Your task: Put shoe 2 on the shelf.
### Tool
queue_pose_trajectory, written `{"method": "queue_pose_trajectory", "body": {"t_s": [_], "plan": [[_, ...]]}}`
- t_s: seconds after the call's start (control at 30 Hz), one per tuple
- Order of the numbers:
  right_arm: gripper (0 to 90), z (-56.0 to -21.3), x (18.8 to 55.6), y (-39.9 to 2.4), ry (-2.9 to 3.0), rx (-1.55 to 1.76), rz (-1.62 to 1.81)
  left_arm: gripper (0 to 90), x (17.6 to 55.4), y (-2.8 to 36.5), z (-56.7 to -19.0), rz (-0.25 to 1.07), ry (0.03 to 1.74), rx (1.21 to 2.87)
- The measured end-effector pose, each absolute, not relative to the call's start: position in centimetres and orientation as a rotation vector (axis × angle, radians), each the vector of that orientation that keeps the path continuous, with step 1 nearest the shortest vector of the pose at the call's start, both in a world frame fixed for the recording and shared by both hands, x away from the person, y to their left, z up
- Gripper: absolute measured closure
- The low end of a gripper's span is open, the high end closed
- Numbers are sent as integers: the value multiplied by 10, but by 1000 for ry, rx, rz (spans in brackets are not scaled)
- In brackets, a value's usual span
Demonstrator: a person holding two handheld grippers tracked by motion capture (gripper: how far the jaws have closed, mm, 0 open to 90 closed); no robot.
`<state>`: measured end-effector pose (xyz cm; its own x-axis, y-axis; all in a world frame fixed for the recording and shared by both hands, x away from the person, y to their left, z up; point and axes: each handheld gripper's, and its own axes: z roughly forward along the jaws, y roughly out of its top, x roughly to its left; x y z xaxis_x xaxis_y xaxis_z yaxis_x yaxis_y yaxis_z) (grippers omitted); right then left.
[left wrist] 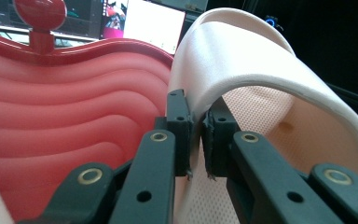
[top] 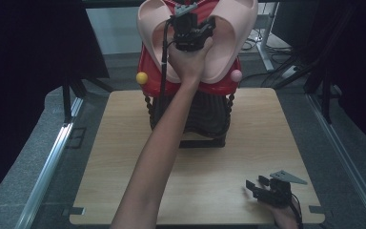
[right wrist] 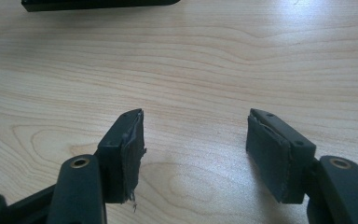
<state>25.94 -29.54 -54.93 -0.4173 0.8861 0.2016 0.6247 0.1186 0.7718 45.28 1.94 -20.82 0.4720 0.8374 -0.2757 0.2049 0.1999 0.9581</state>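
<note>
Your left gripper (top: pixel 193 33) is up at the far edge of the bench (top: pixel 124 157), arm stretched across the middle of it. In the left gripper view the jaws are clenched on the thin edge of the pale pink slipper's (left wrist: pixel 261 60) strap, pads pressing it from both sides. That slipper sits high on the red rack (left wrist: pixel 65 107), its strap arching off to the right of the jaws, mesh insole below them. The red wavy panel lies just beside the left jaw, so there's little room on that side; the right side opens under the strap.

From above, the second pale pink slipper (top: pixel 153 28) leans on the rack to the left of your hand, close by. The rack stands on a black ribbed base (top: pixel 209 119) at the back of the bench, with a yellow knob (top: pixel 142 78) and a pink knob (top: pixel 236 75) sticking out at its sides.

Your right gripper (top: pixel 255 188) rests low near the bench's front right corner, well apart from the rack. Its jaws are spread wide with nothing between them, bare wood grain showing in the gap. The black base's edge (right wrist: pixel 98 4) lies at the top of that view, far off. Open wood lies between that gripper and the rack.
</note>
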Motion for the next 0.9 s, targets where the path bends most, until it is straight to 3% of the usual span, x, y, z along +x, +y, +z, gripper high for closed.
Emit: {"method": "queue_pose_trajectory", "body": {"t_s": [0.53, 0.8, 0.9], "plan": [[371, -549, 258, -294, 2095, 1472, 1192, 800, 462, 15, -215, 562, 1056, 1365], [371, -549, 257, -293, 2101, 1466, 1191, 530, 458, 20, -216, 567, 1049, 1343], [371, -550, 258, -292, 2106, 1462, 1189, 486, 452, 24, -215, 543, 1026, 1355]]}}
